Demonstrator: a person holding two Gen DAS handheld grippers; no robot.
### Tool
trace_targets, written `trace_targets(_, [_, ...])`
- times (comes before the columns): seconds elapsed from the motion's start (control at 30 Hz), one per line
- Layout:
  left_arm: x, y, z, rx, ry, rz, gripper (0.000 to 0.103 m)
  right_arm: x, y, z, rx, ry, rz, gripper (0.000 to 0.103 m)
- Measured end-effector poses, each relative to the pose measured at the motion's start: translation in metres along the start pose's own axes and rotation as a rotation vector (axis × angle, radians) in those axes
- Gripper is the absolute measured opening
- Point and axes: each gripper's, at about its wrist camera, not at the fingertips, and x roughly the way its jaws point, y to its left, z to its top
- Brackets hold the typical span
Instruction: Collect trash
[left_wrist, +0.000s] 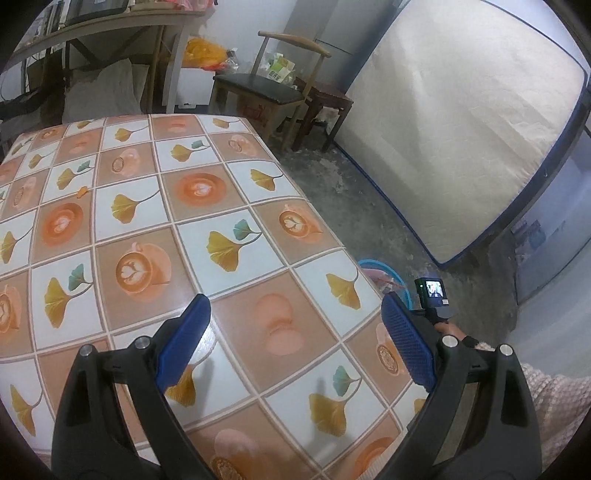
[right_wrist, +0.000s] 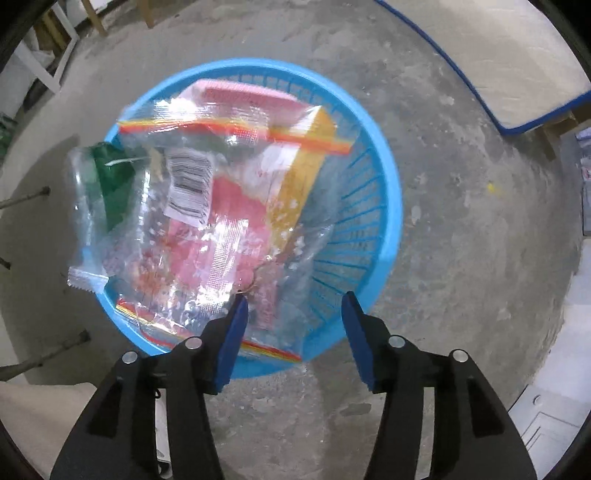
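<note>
In the right wrist view, a blue plastic basket (right_wrist: 380, 206) stands on the concrete floor. It holds clear zip bags (right_wrist: 221, 192) with red and yellow strips, pink and yellow wrappers and a clear bottle with a green label (right_wrist: 107, 184). My right gripper (right_wrist: 293, 310) is open and empty just above the basket's near rim. In the left wrist view, my left gripper (left_wrist: 295, 314) is open and empty over the patterned tablecloth (left_wrist: 184, 206). A small orange scrap (left_wrist: 82, 192) lies far left on the table. The basket's rim (left_wrist: 371, 264) shows past the table's right edge.
A wooden chair (left_wrist: 266, 88) and a dark stool (left_wrist: 325, 107) stand beyond the table. A mattress (left_wrist: 461, 122) leans against the wall on the right. A desk with clutter (left_wrist: 110, 22) is at the back left. Metal table legs (right_wrist: 26, 195) show left of the basket.
</note>
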Motion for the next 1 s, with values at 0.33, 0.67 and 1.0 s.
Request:
trace_targets(0.33, [-0.029,0.006,-0.014,-0.012,-0.043,0.034,0.090,-0.048,-0.029,-0.015,0.153,-0.171,0.111,0.054])
trace_targets(0.67, [-0.076,-0.008,-0.060,0.000,-0.137,0.129,0.090,-0.225,-0.008,-0.124,0.125,-0.545,0.323,0.061])
trace_targets(1.0, [-0.092,-0.029,-0.125,-0.104,-0.164,0.292,0.093,-0.354,0.096,-0.275,-0.104,-0.791,0.364,0.093])
